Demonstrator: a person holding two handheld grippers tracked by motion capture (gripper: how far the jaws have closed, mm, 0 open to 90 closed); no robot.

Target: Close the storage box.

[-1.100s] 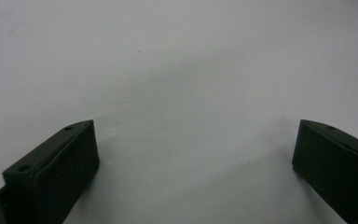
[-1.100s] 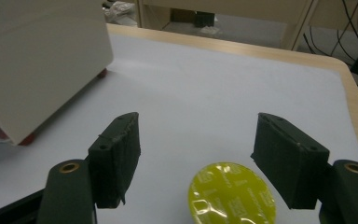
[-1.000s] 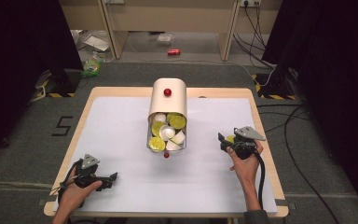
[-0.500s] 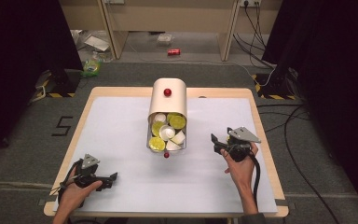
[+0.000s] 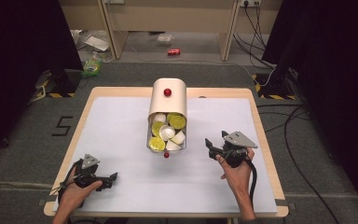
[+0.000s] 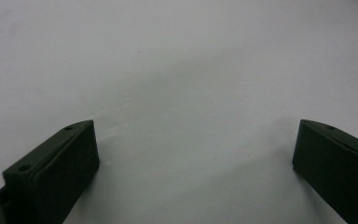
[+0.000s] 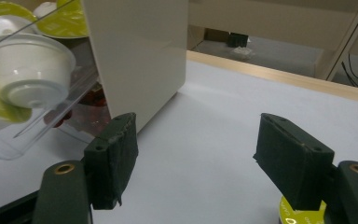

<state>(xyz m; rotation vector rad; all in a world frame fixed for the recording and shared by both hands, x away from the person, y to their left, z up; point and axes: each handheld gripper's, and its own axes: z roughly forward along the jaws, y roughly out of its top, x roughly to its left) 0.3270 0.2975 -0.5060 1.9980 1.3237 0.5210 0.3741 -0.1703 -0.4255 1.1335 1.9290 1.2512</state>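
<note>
Both hands rest low on the table [image 5: 121,116]: left gripper [image 5: 113,176] near the front-left corner, right gripper [image 5: 209,145] near the right edge, both gaping empty.

Jaws apart; cream dispenser [image 7: 137,56] ahead-left, white capsule [image 7: 30,70] behind clear drawer [image 7: 37,126].

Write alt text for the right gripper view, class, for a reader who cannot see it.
Two open black jaws of the right gripper face a cream container on the white table. White and lime-topped capsules show behind its clear front at left.
</note>
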